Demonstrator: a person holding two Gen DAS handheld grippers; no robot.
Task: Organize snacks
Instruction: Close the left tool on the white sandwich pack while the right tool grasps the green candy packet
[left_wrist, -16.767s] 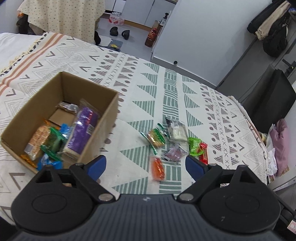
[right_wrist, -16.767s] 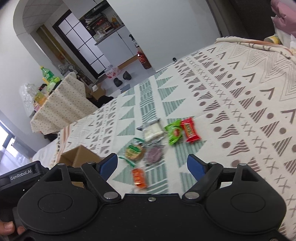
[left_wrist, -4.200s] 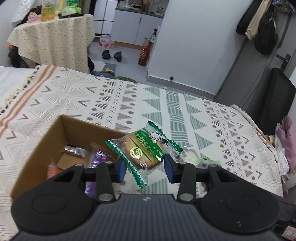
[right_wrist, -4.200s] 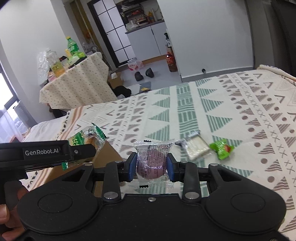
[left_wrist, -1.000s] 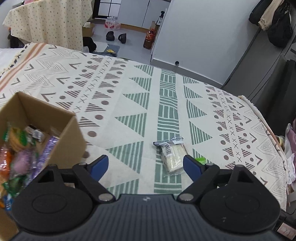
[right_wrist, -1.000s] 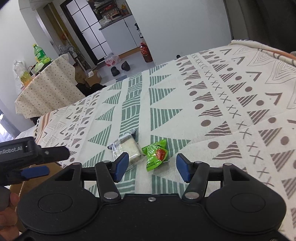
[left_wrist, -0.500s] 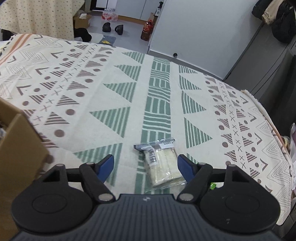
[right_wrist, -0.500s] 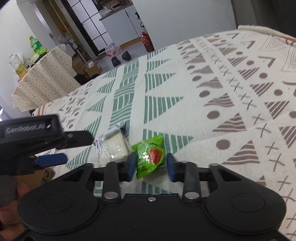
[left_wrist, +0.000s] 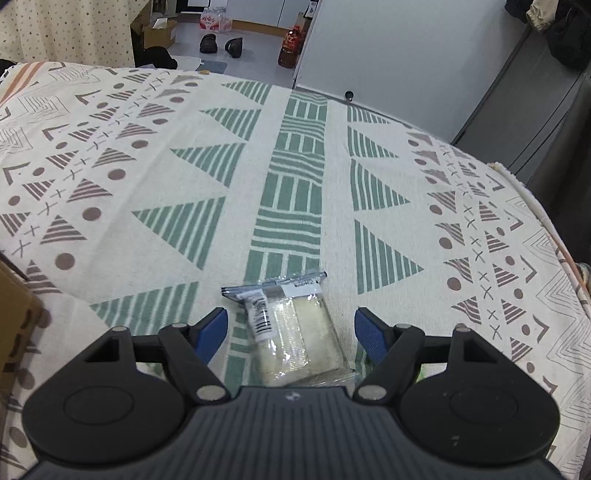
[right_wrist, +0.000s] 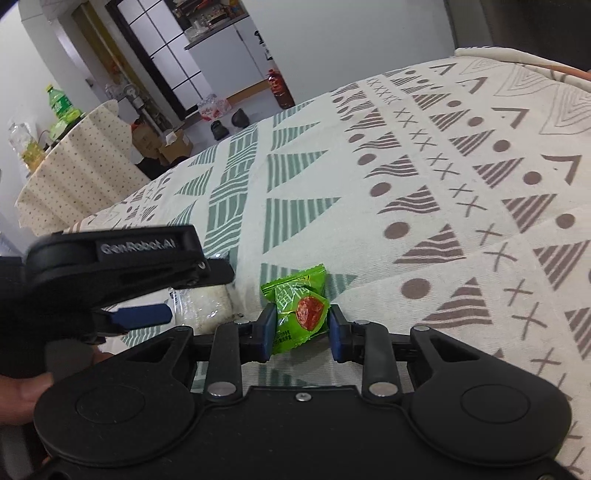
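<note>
Straddling the clear white packet (left_wrist: 295, 332), left gripper (left_wrist: 291, 328) spread wide, packet's long axis along its fingers; right gripper (right_wrist: 302, 325) pinches green packet (right_wrist: 299, 306).

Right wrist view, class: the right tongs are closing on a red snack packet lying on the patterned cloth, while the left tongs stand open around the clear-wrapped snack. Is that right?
Not quite. In the right wrist view the packet between the right tongs is a green snack packet with a red picture, not a red one. It lies on the patterned cloth, and the left tongs stand open around the clear-wrapped snack.
</note>
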